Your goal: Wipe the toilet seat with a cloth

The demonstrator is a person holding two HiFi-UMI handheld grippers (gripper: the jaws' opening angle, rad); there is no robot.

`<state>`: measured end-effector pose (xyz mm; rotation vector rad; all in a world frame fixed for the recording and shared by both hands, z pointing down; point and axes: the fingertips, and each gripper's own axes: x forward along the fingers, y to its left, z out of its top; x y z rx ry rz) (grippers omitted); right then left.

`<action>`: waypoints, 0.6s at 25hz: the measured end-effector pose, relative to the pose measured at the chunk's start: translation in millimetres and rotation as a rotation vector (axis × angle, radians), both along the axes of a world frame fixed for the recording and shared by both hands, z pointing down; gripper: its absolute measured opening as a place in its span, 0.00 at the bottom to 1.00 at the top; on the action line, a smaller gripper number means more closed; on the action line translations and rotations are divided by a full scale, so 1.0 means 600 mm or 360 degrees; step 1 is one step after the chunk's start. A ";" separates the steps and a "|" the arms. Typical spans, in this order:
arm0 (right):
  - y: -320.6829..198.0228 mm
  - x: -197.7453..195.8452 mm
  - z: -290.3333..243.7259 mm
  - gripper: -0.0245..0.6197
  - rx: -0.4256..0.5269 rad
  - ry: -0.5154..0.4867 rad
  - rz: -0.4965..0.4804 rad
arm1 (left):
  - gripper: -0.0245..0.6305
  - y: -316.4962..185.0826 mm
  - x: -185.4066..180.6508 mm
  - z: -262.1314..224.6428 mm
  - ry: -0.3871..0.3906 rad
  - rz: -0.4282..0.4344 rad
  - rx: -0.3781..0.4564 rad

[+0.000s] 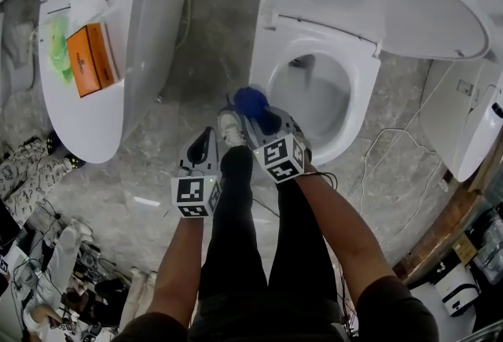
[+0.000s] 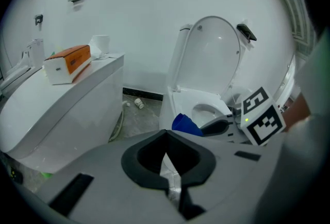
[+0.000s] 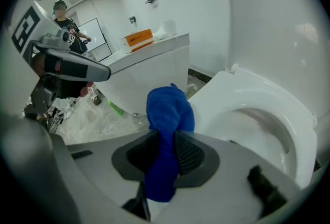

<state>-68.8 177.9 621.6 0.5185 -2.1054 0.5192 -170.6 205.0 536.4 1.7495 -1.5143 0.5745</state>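
From my head, my right gripper (image 1: 250, 116) holds the cloth (image 1: 251, 101) out ahead, just short of the seat's (image 1: 363, 93) near rim. The lid (image 1: 377, 10) is up, so the seat is free to wipe. My left gripper (image 1: 206, 137) hangs beside the right one, clear of the toilet.

In the left gripper view, its jaws are pressed together on nothing; I judge it spare for now.

In the right gripper view, the jaws pinch the cloth's middle. A wad bulges past the tips, ready to meet the seat ahead and to the right.

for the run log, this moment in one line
right gripper: shut on blue cloth; left gripper: shut, empty; toilet seat: down, lid up; cloth near seat edge
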 end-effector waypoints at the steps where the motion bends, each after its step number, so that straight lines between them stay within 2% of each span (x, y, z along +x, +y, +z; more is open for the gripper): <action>1: -0.009 -0.002 -0.001 0.18 0.0009 -0.0006 0.0011 | 0.04 -0.001 0.000 0.000 0.0001 0.0000 -0.0001; 8: -0.099 -0.011 -0.003 0.18 0.0067 -0.0023 0.0108 | 0.04 -0.006 0.009 -0.001 0.0024 0.0014 0.0001; 12: -0.147 -0.012 -0.003 0.18 0.0115 0.0000 0.0084 | 0.04 -0.013 0.011 -0.002 0.0023 0.0034 0.0006; 15: -0.174 -0.013 -0.005 0.18 0.0174 0.0035 -0.0004 | 0.04 -0.019 0.012 -0.003 0.0021 0.0043 0.0012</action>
